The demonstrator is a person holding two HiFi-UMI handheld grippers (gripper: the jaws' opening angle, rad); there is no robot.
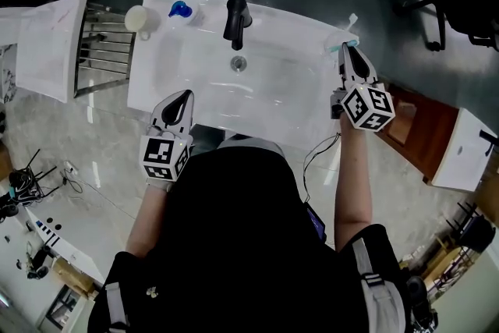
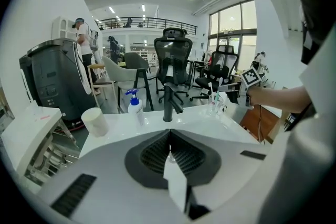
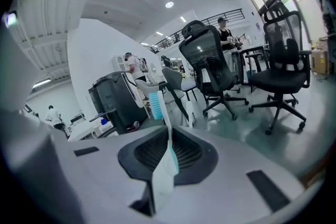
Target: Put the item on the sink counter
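Note:
My right gripper [image 1: 348,51] is shut on a toothbrush [image 3: 167,140] with a white and teal handle; its blue bristles stick up above the jaws. This gripper hovers over the right end of the white sink counter [image 1: 288,101]. In the left gripper view it shows as a marker cube [image 2: 252,77] beside a clear tumbler [image 2: 215,103] holding brushes. My left gripper [image 1: 184,99] is shut with nothing in it, low at the counter's front left edge. Its closed jaws [image 2: 169,135] point at the black faucet [image 2: 169,102].
On the counter stand a black faucet [image 1: 237,18], a cream cup [image 1: 140,18] and a blue-topped pump bottle [image 1: 181,9]. A metal rack [image 1: 105,43] and white box [image 1: 51,43] lie left, a wooden cabinet [image 1: 413,129] right. Office chairs [image 3: 215,68] stand beyond.

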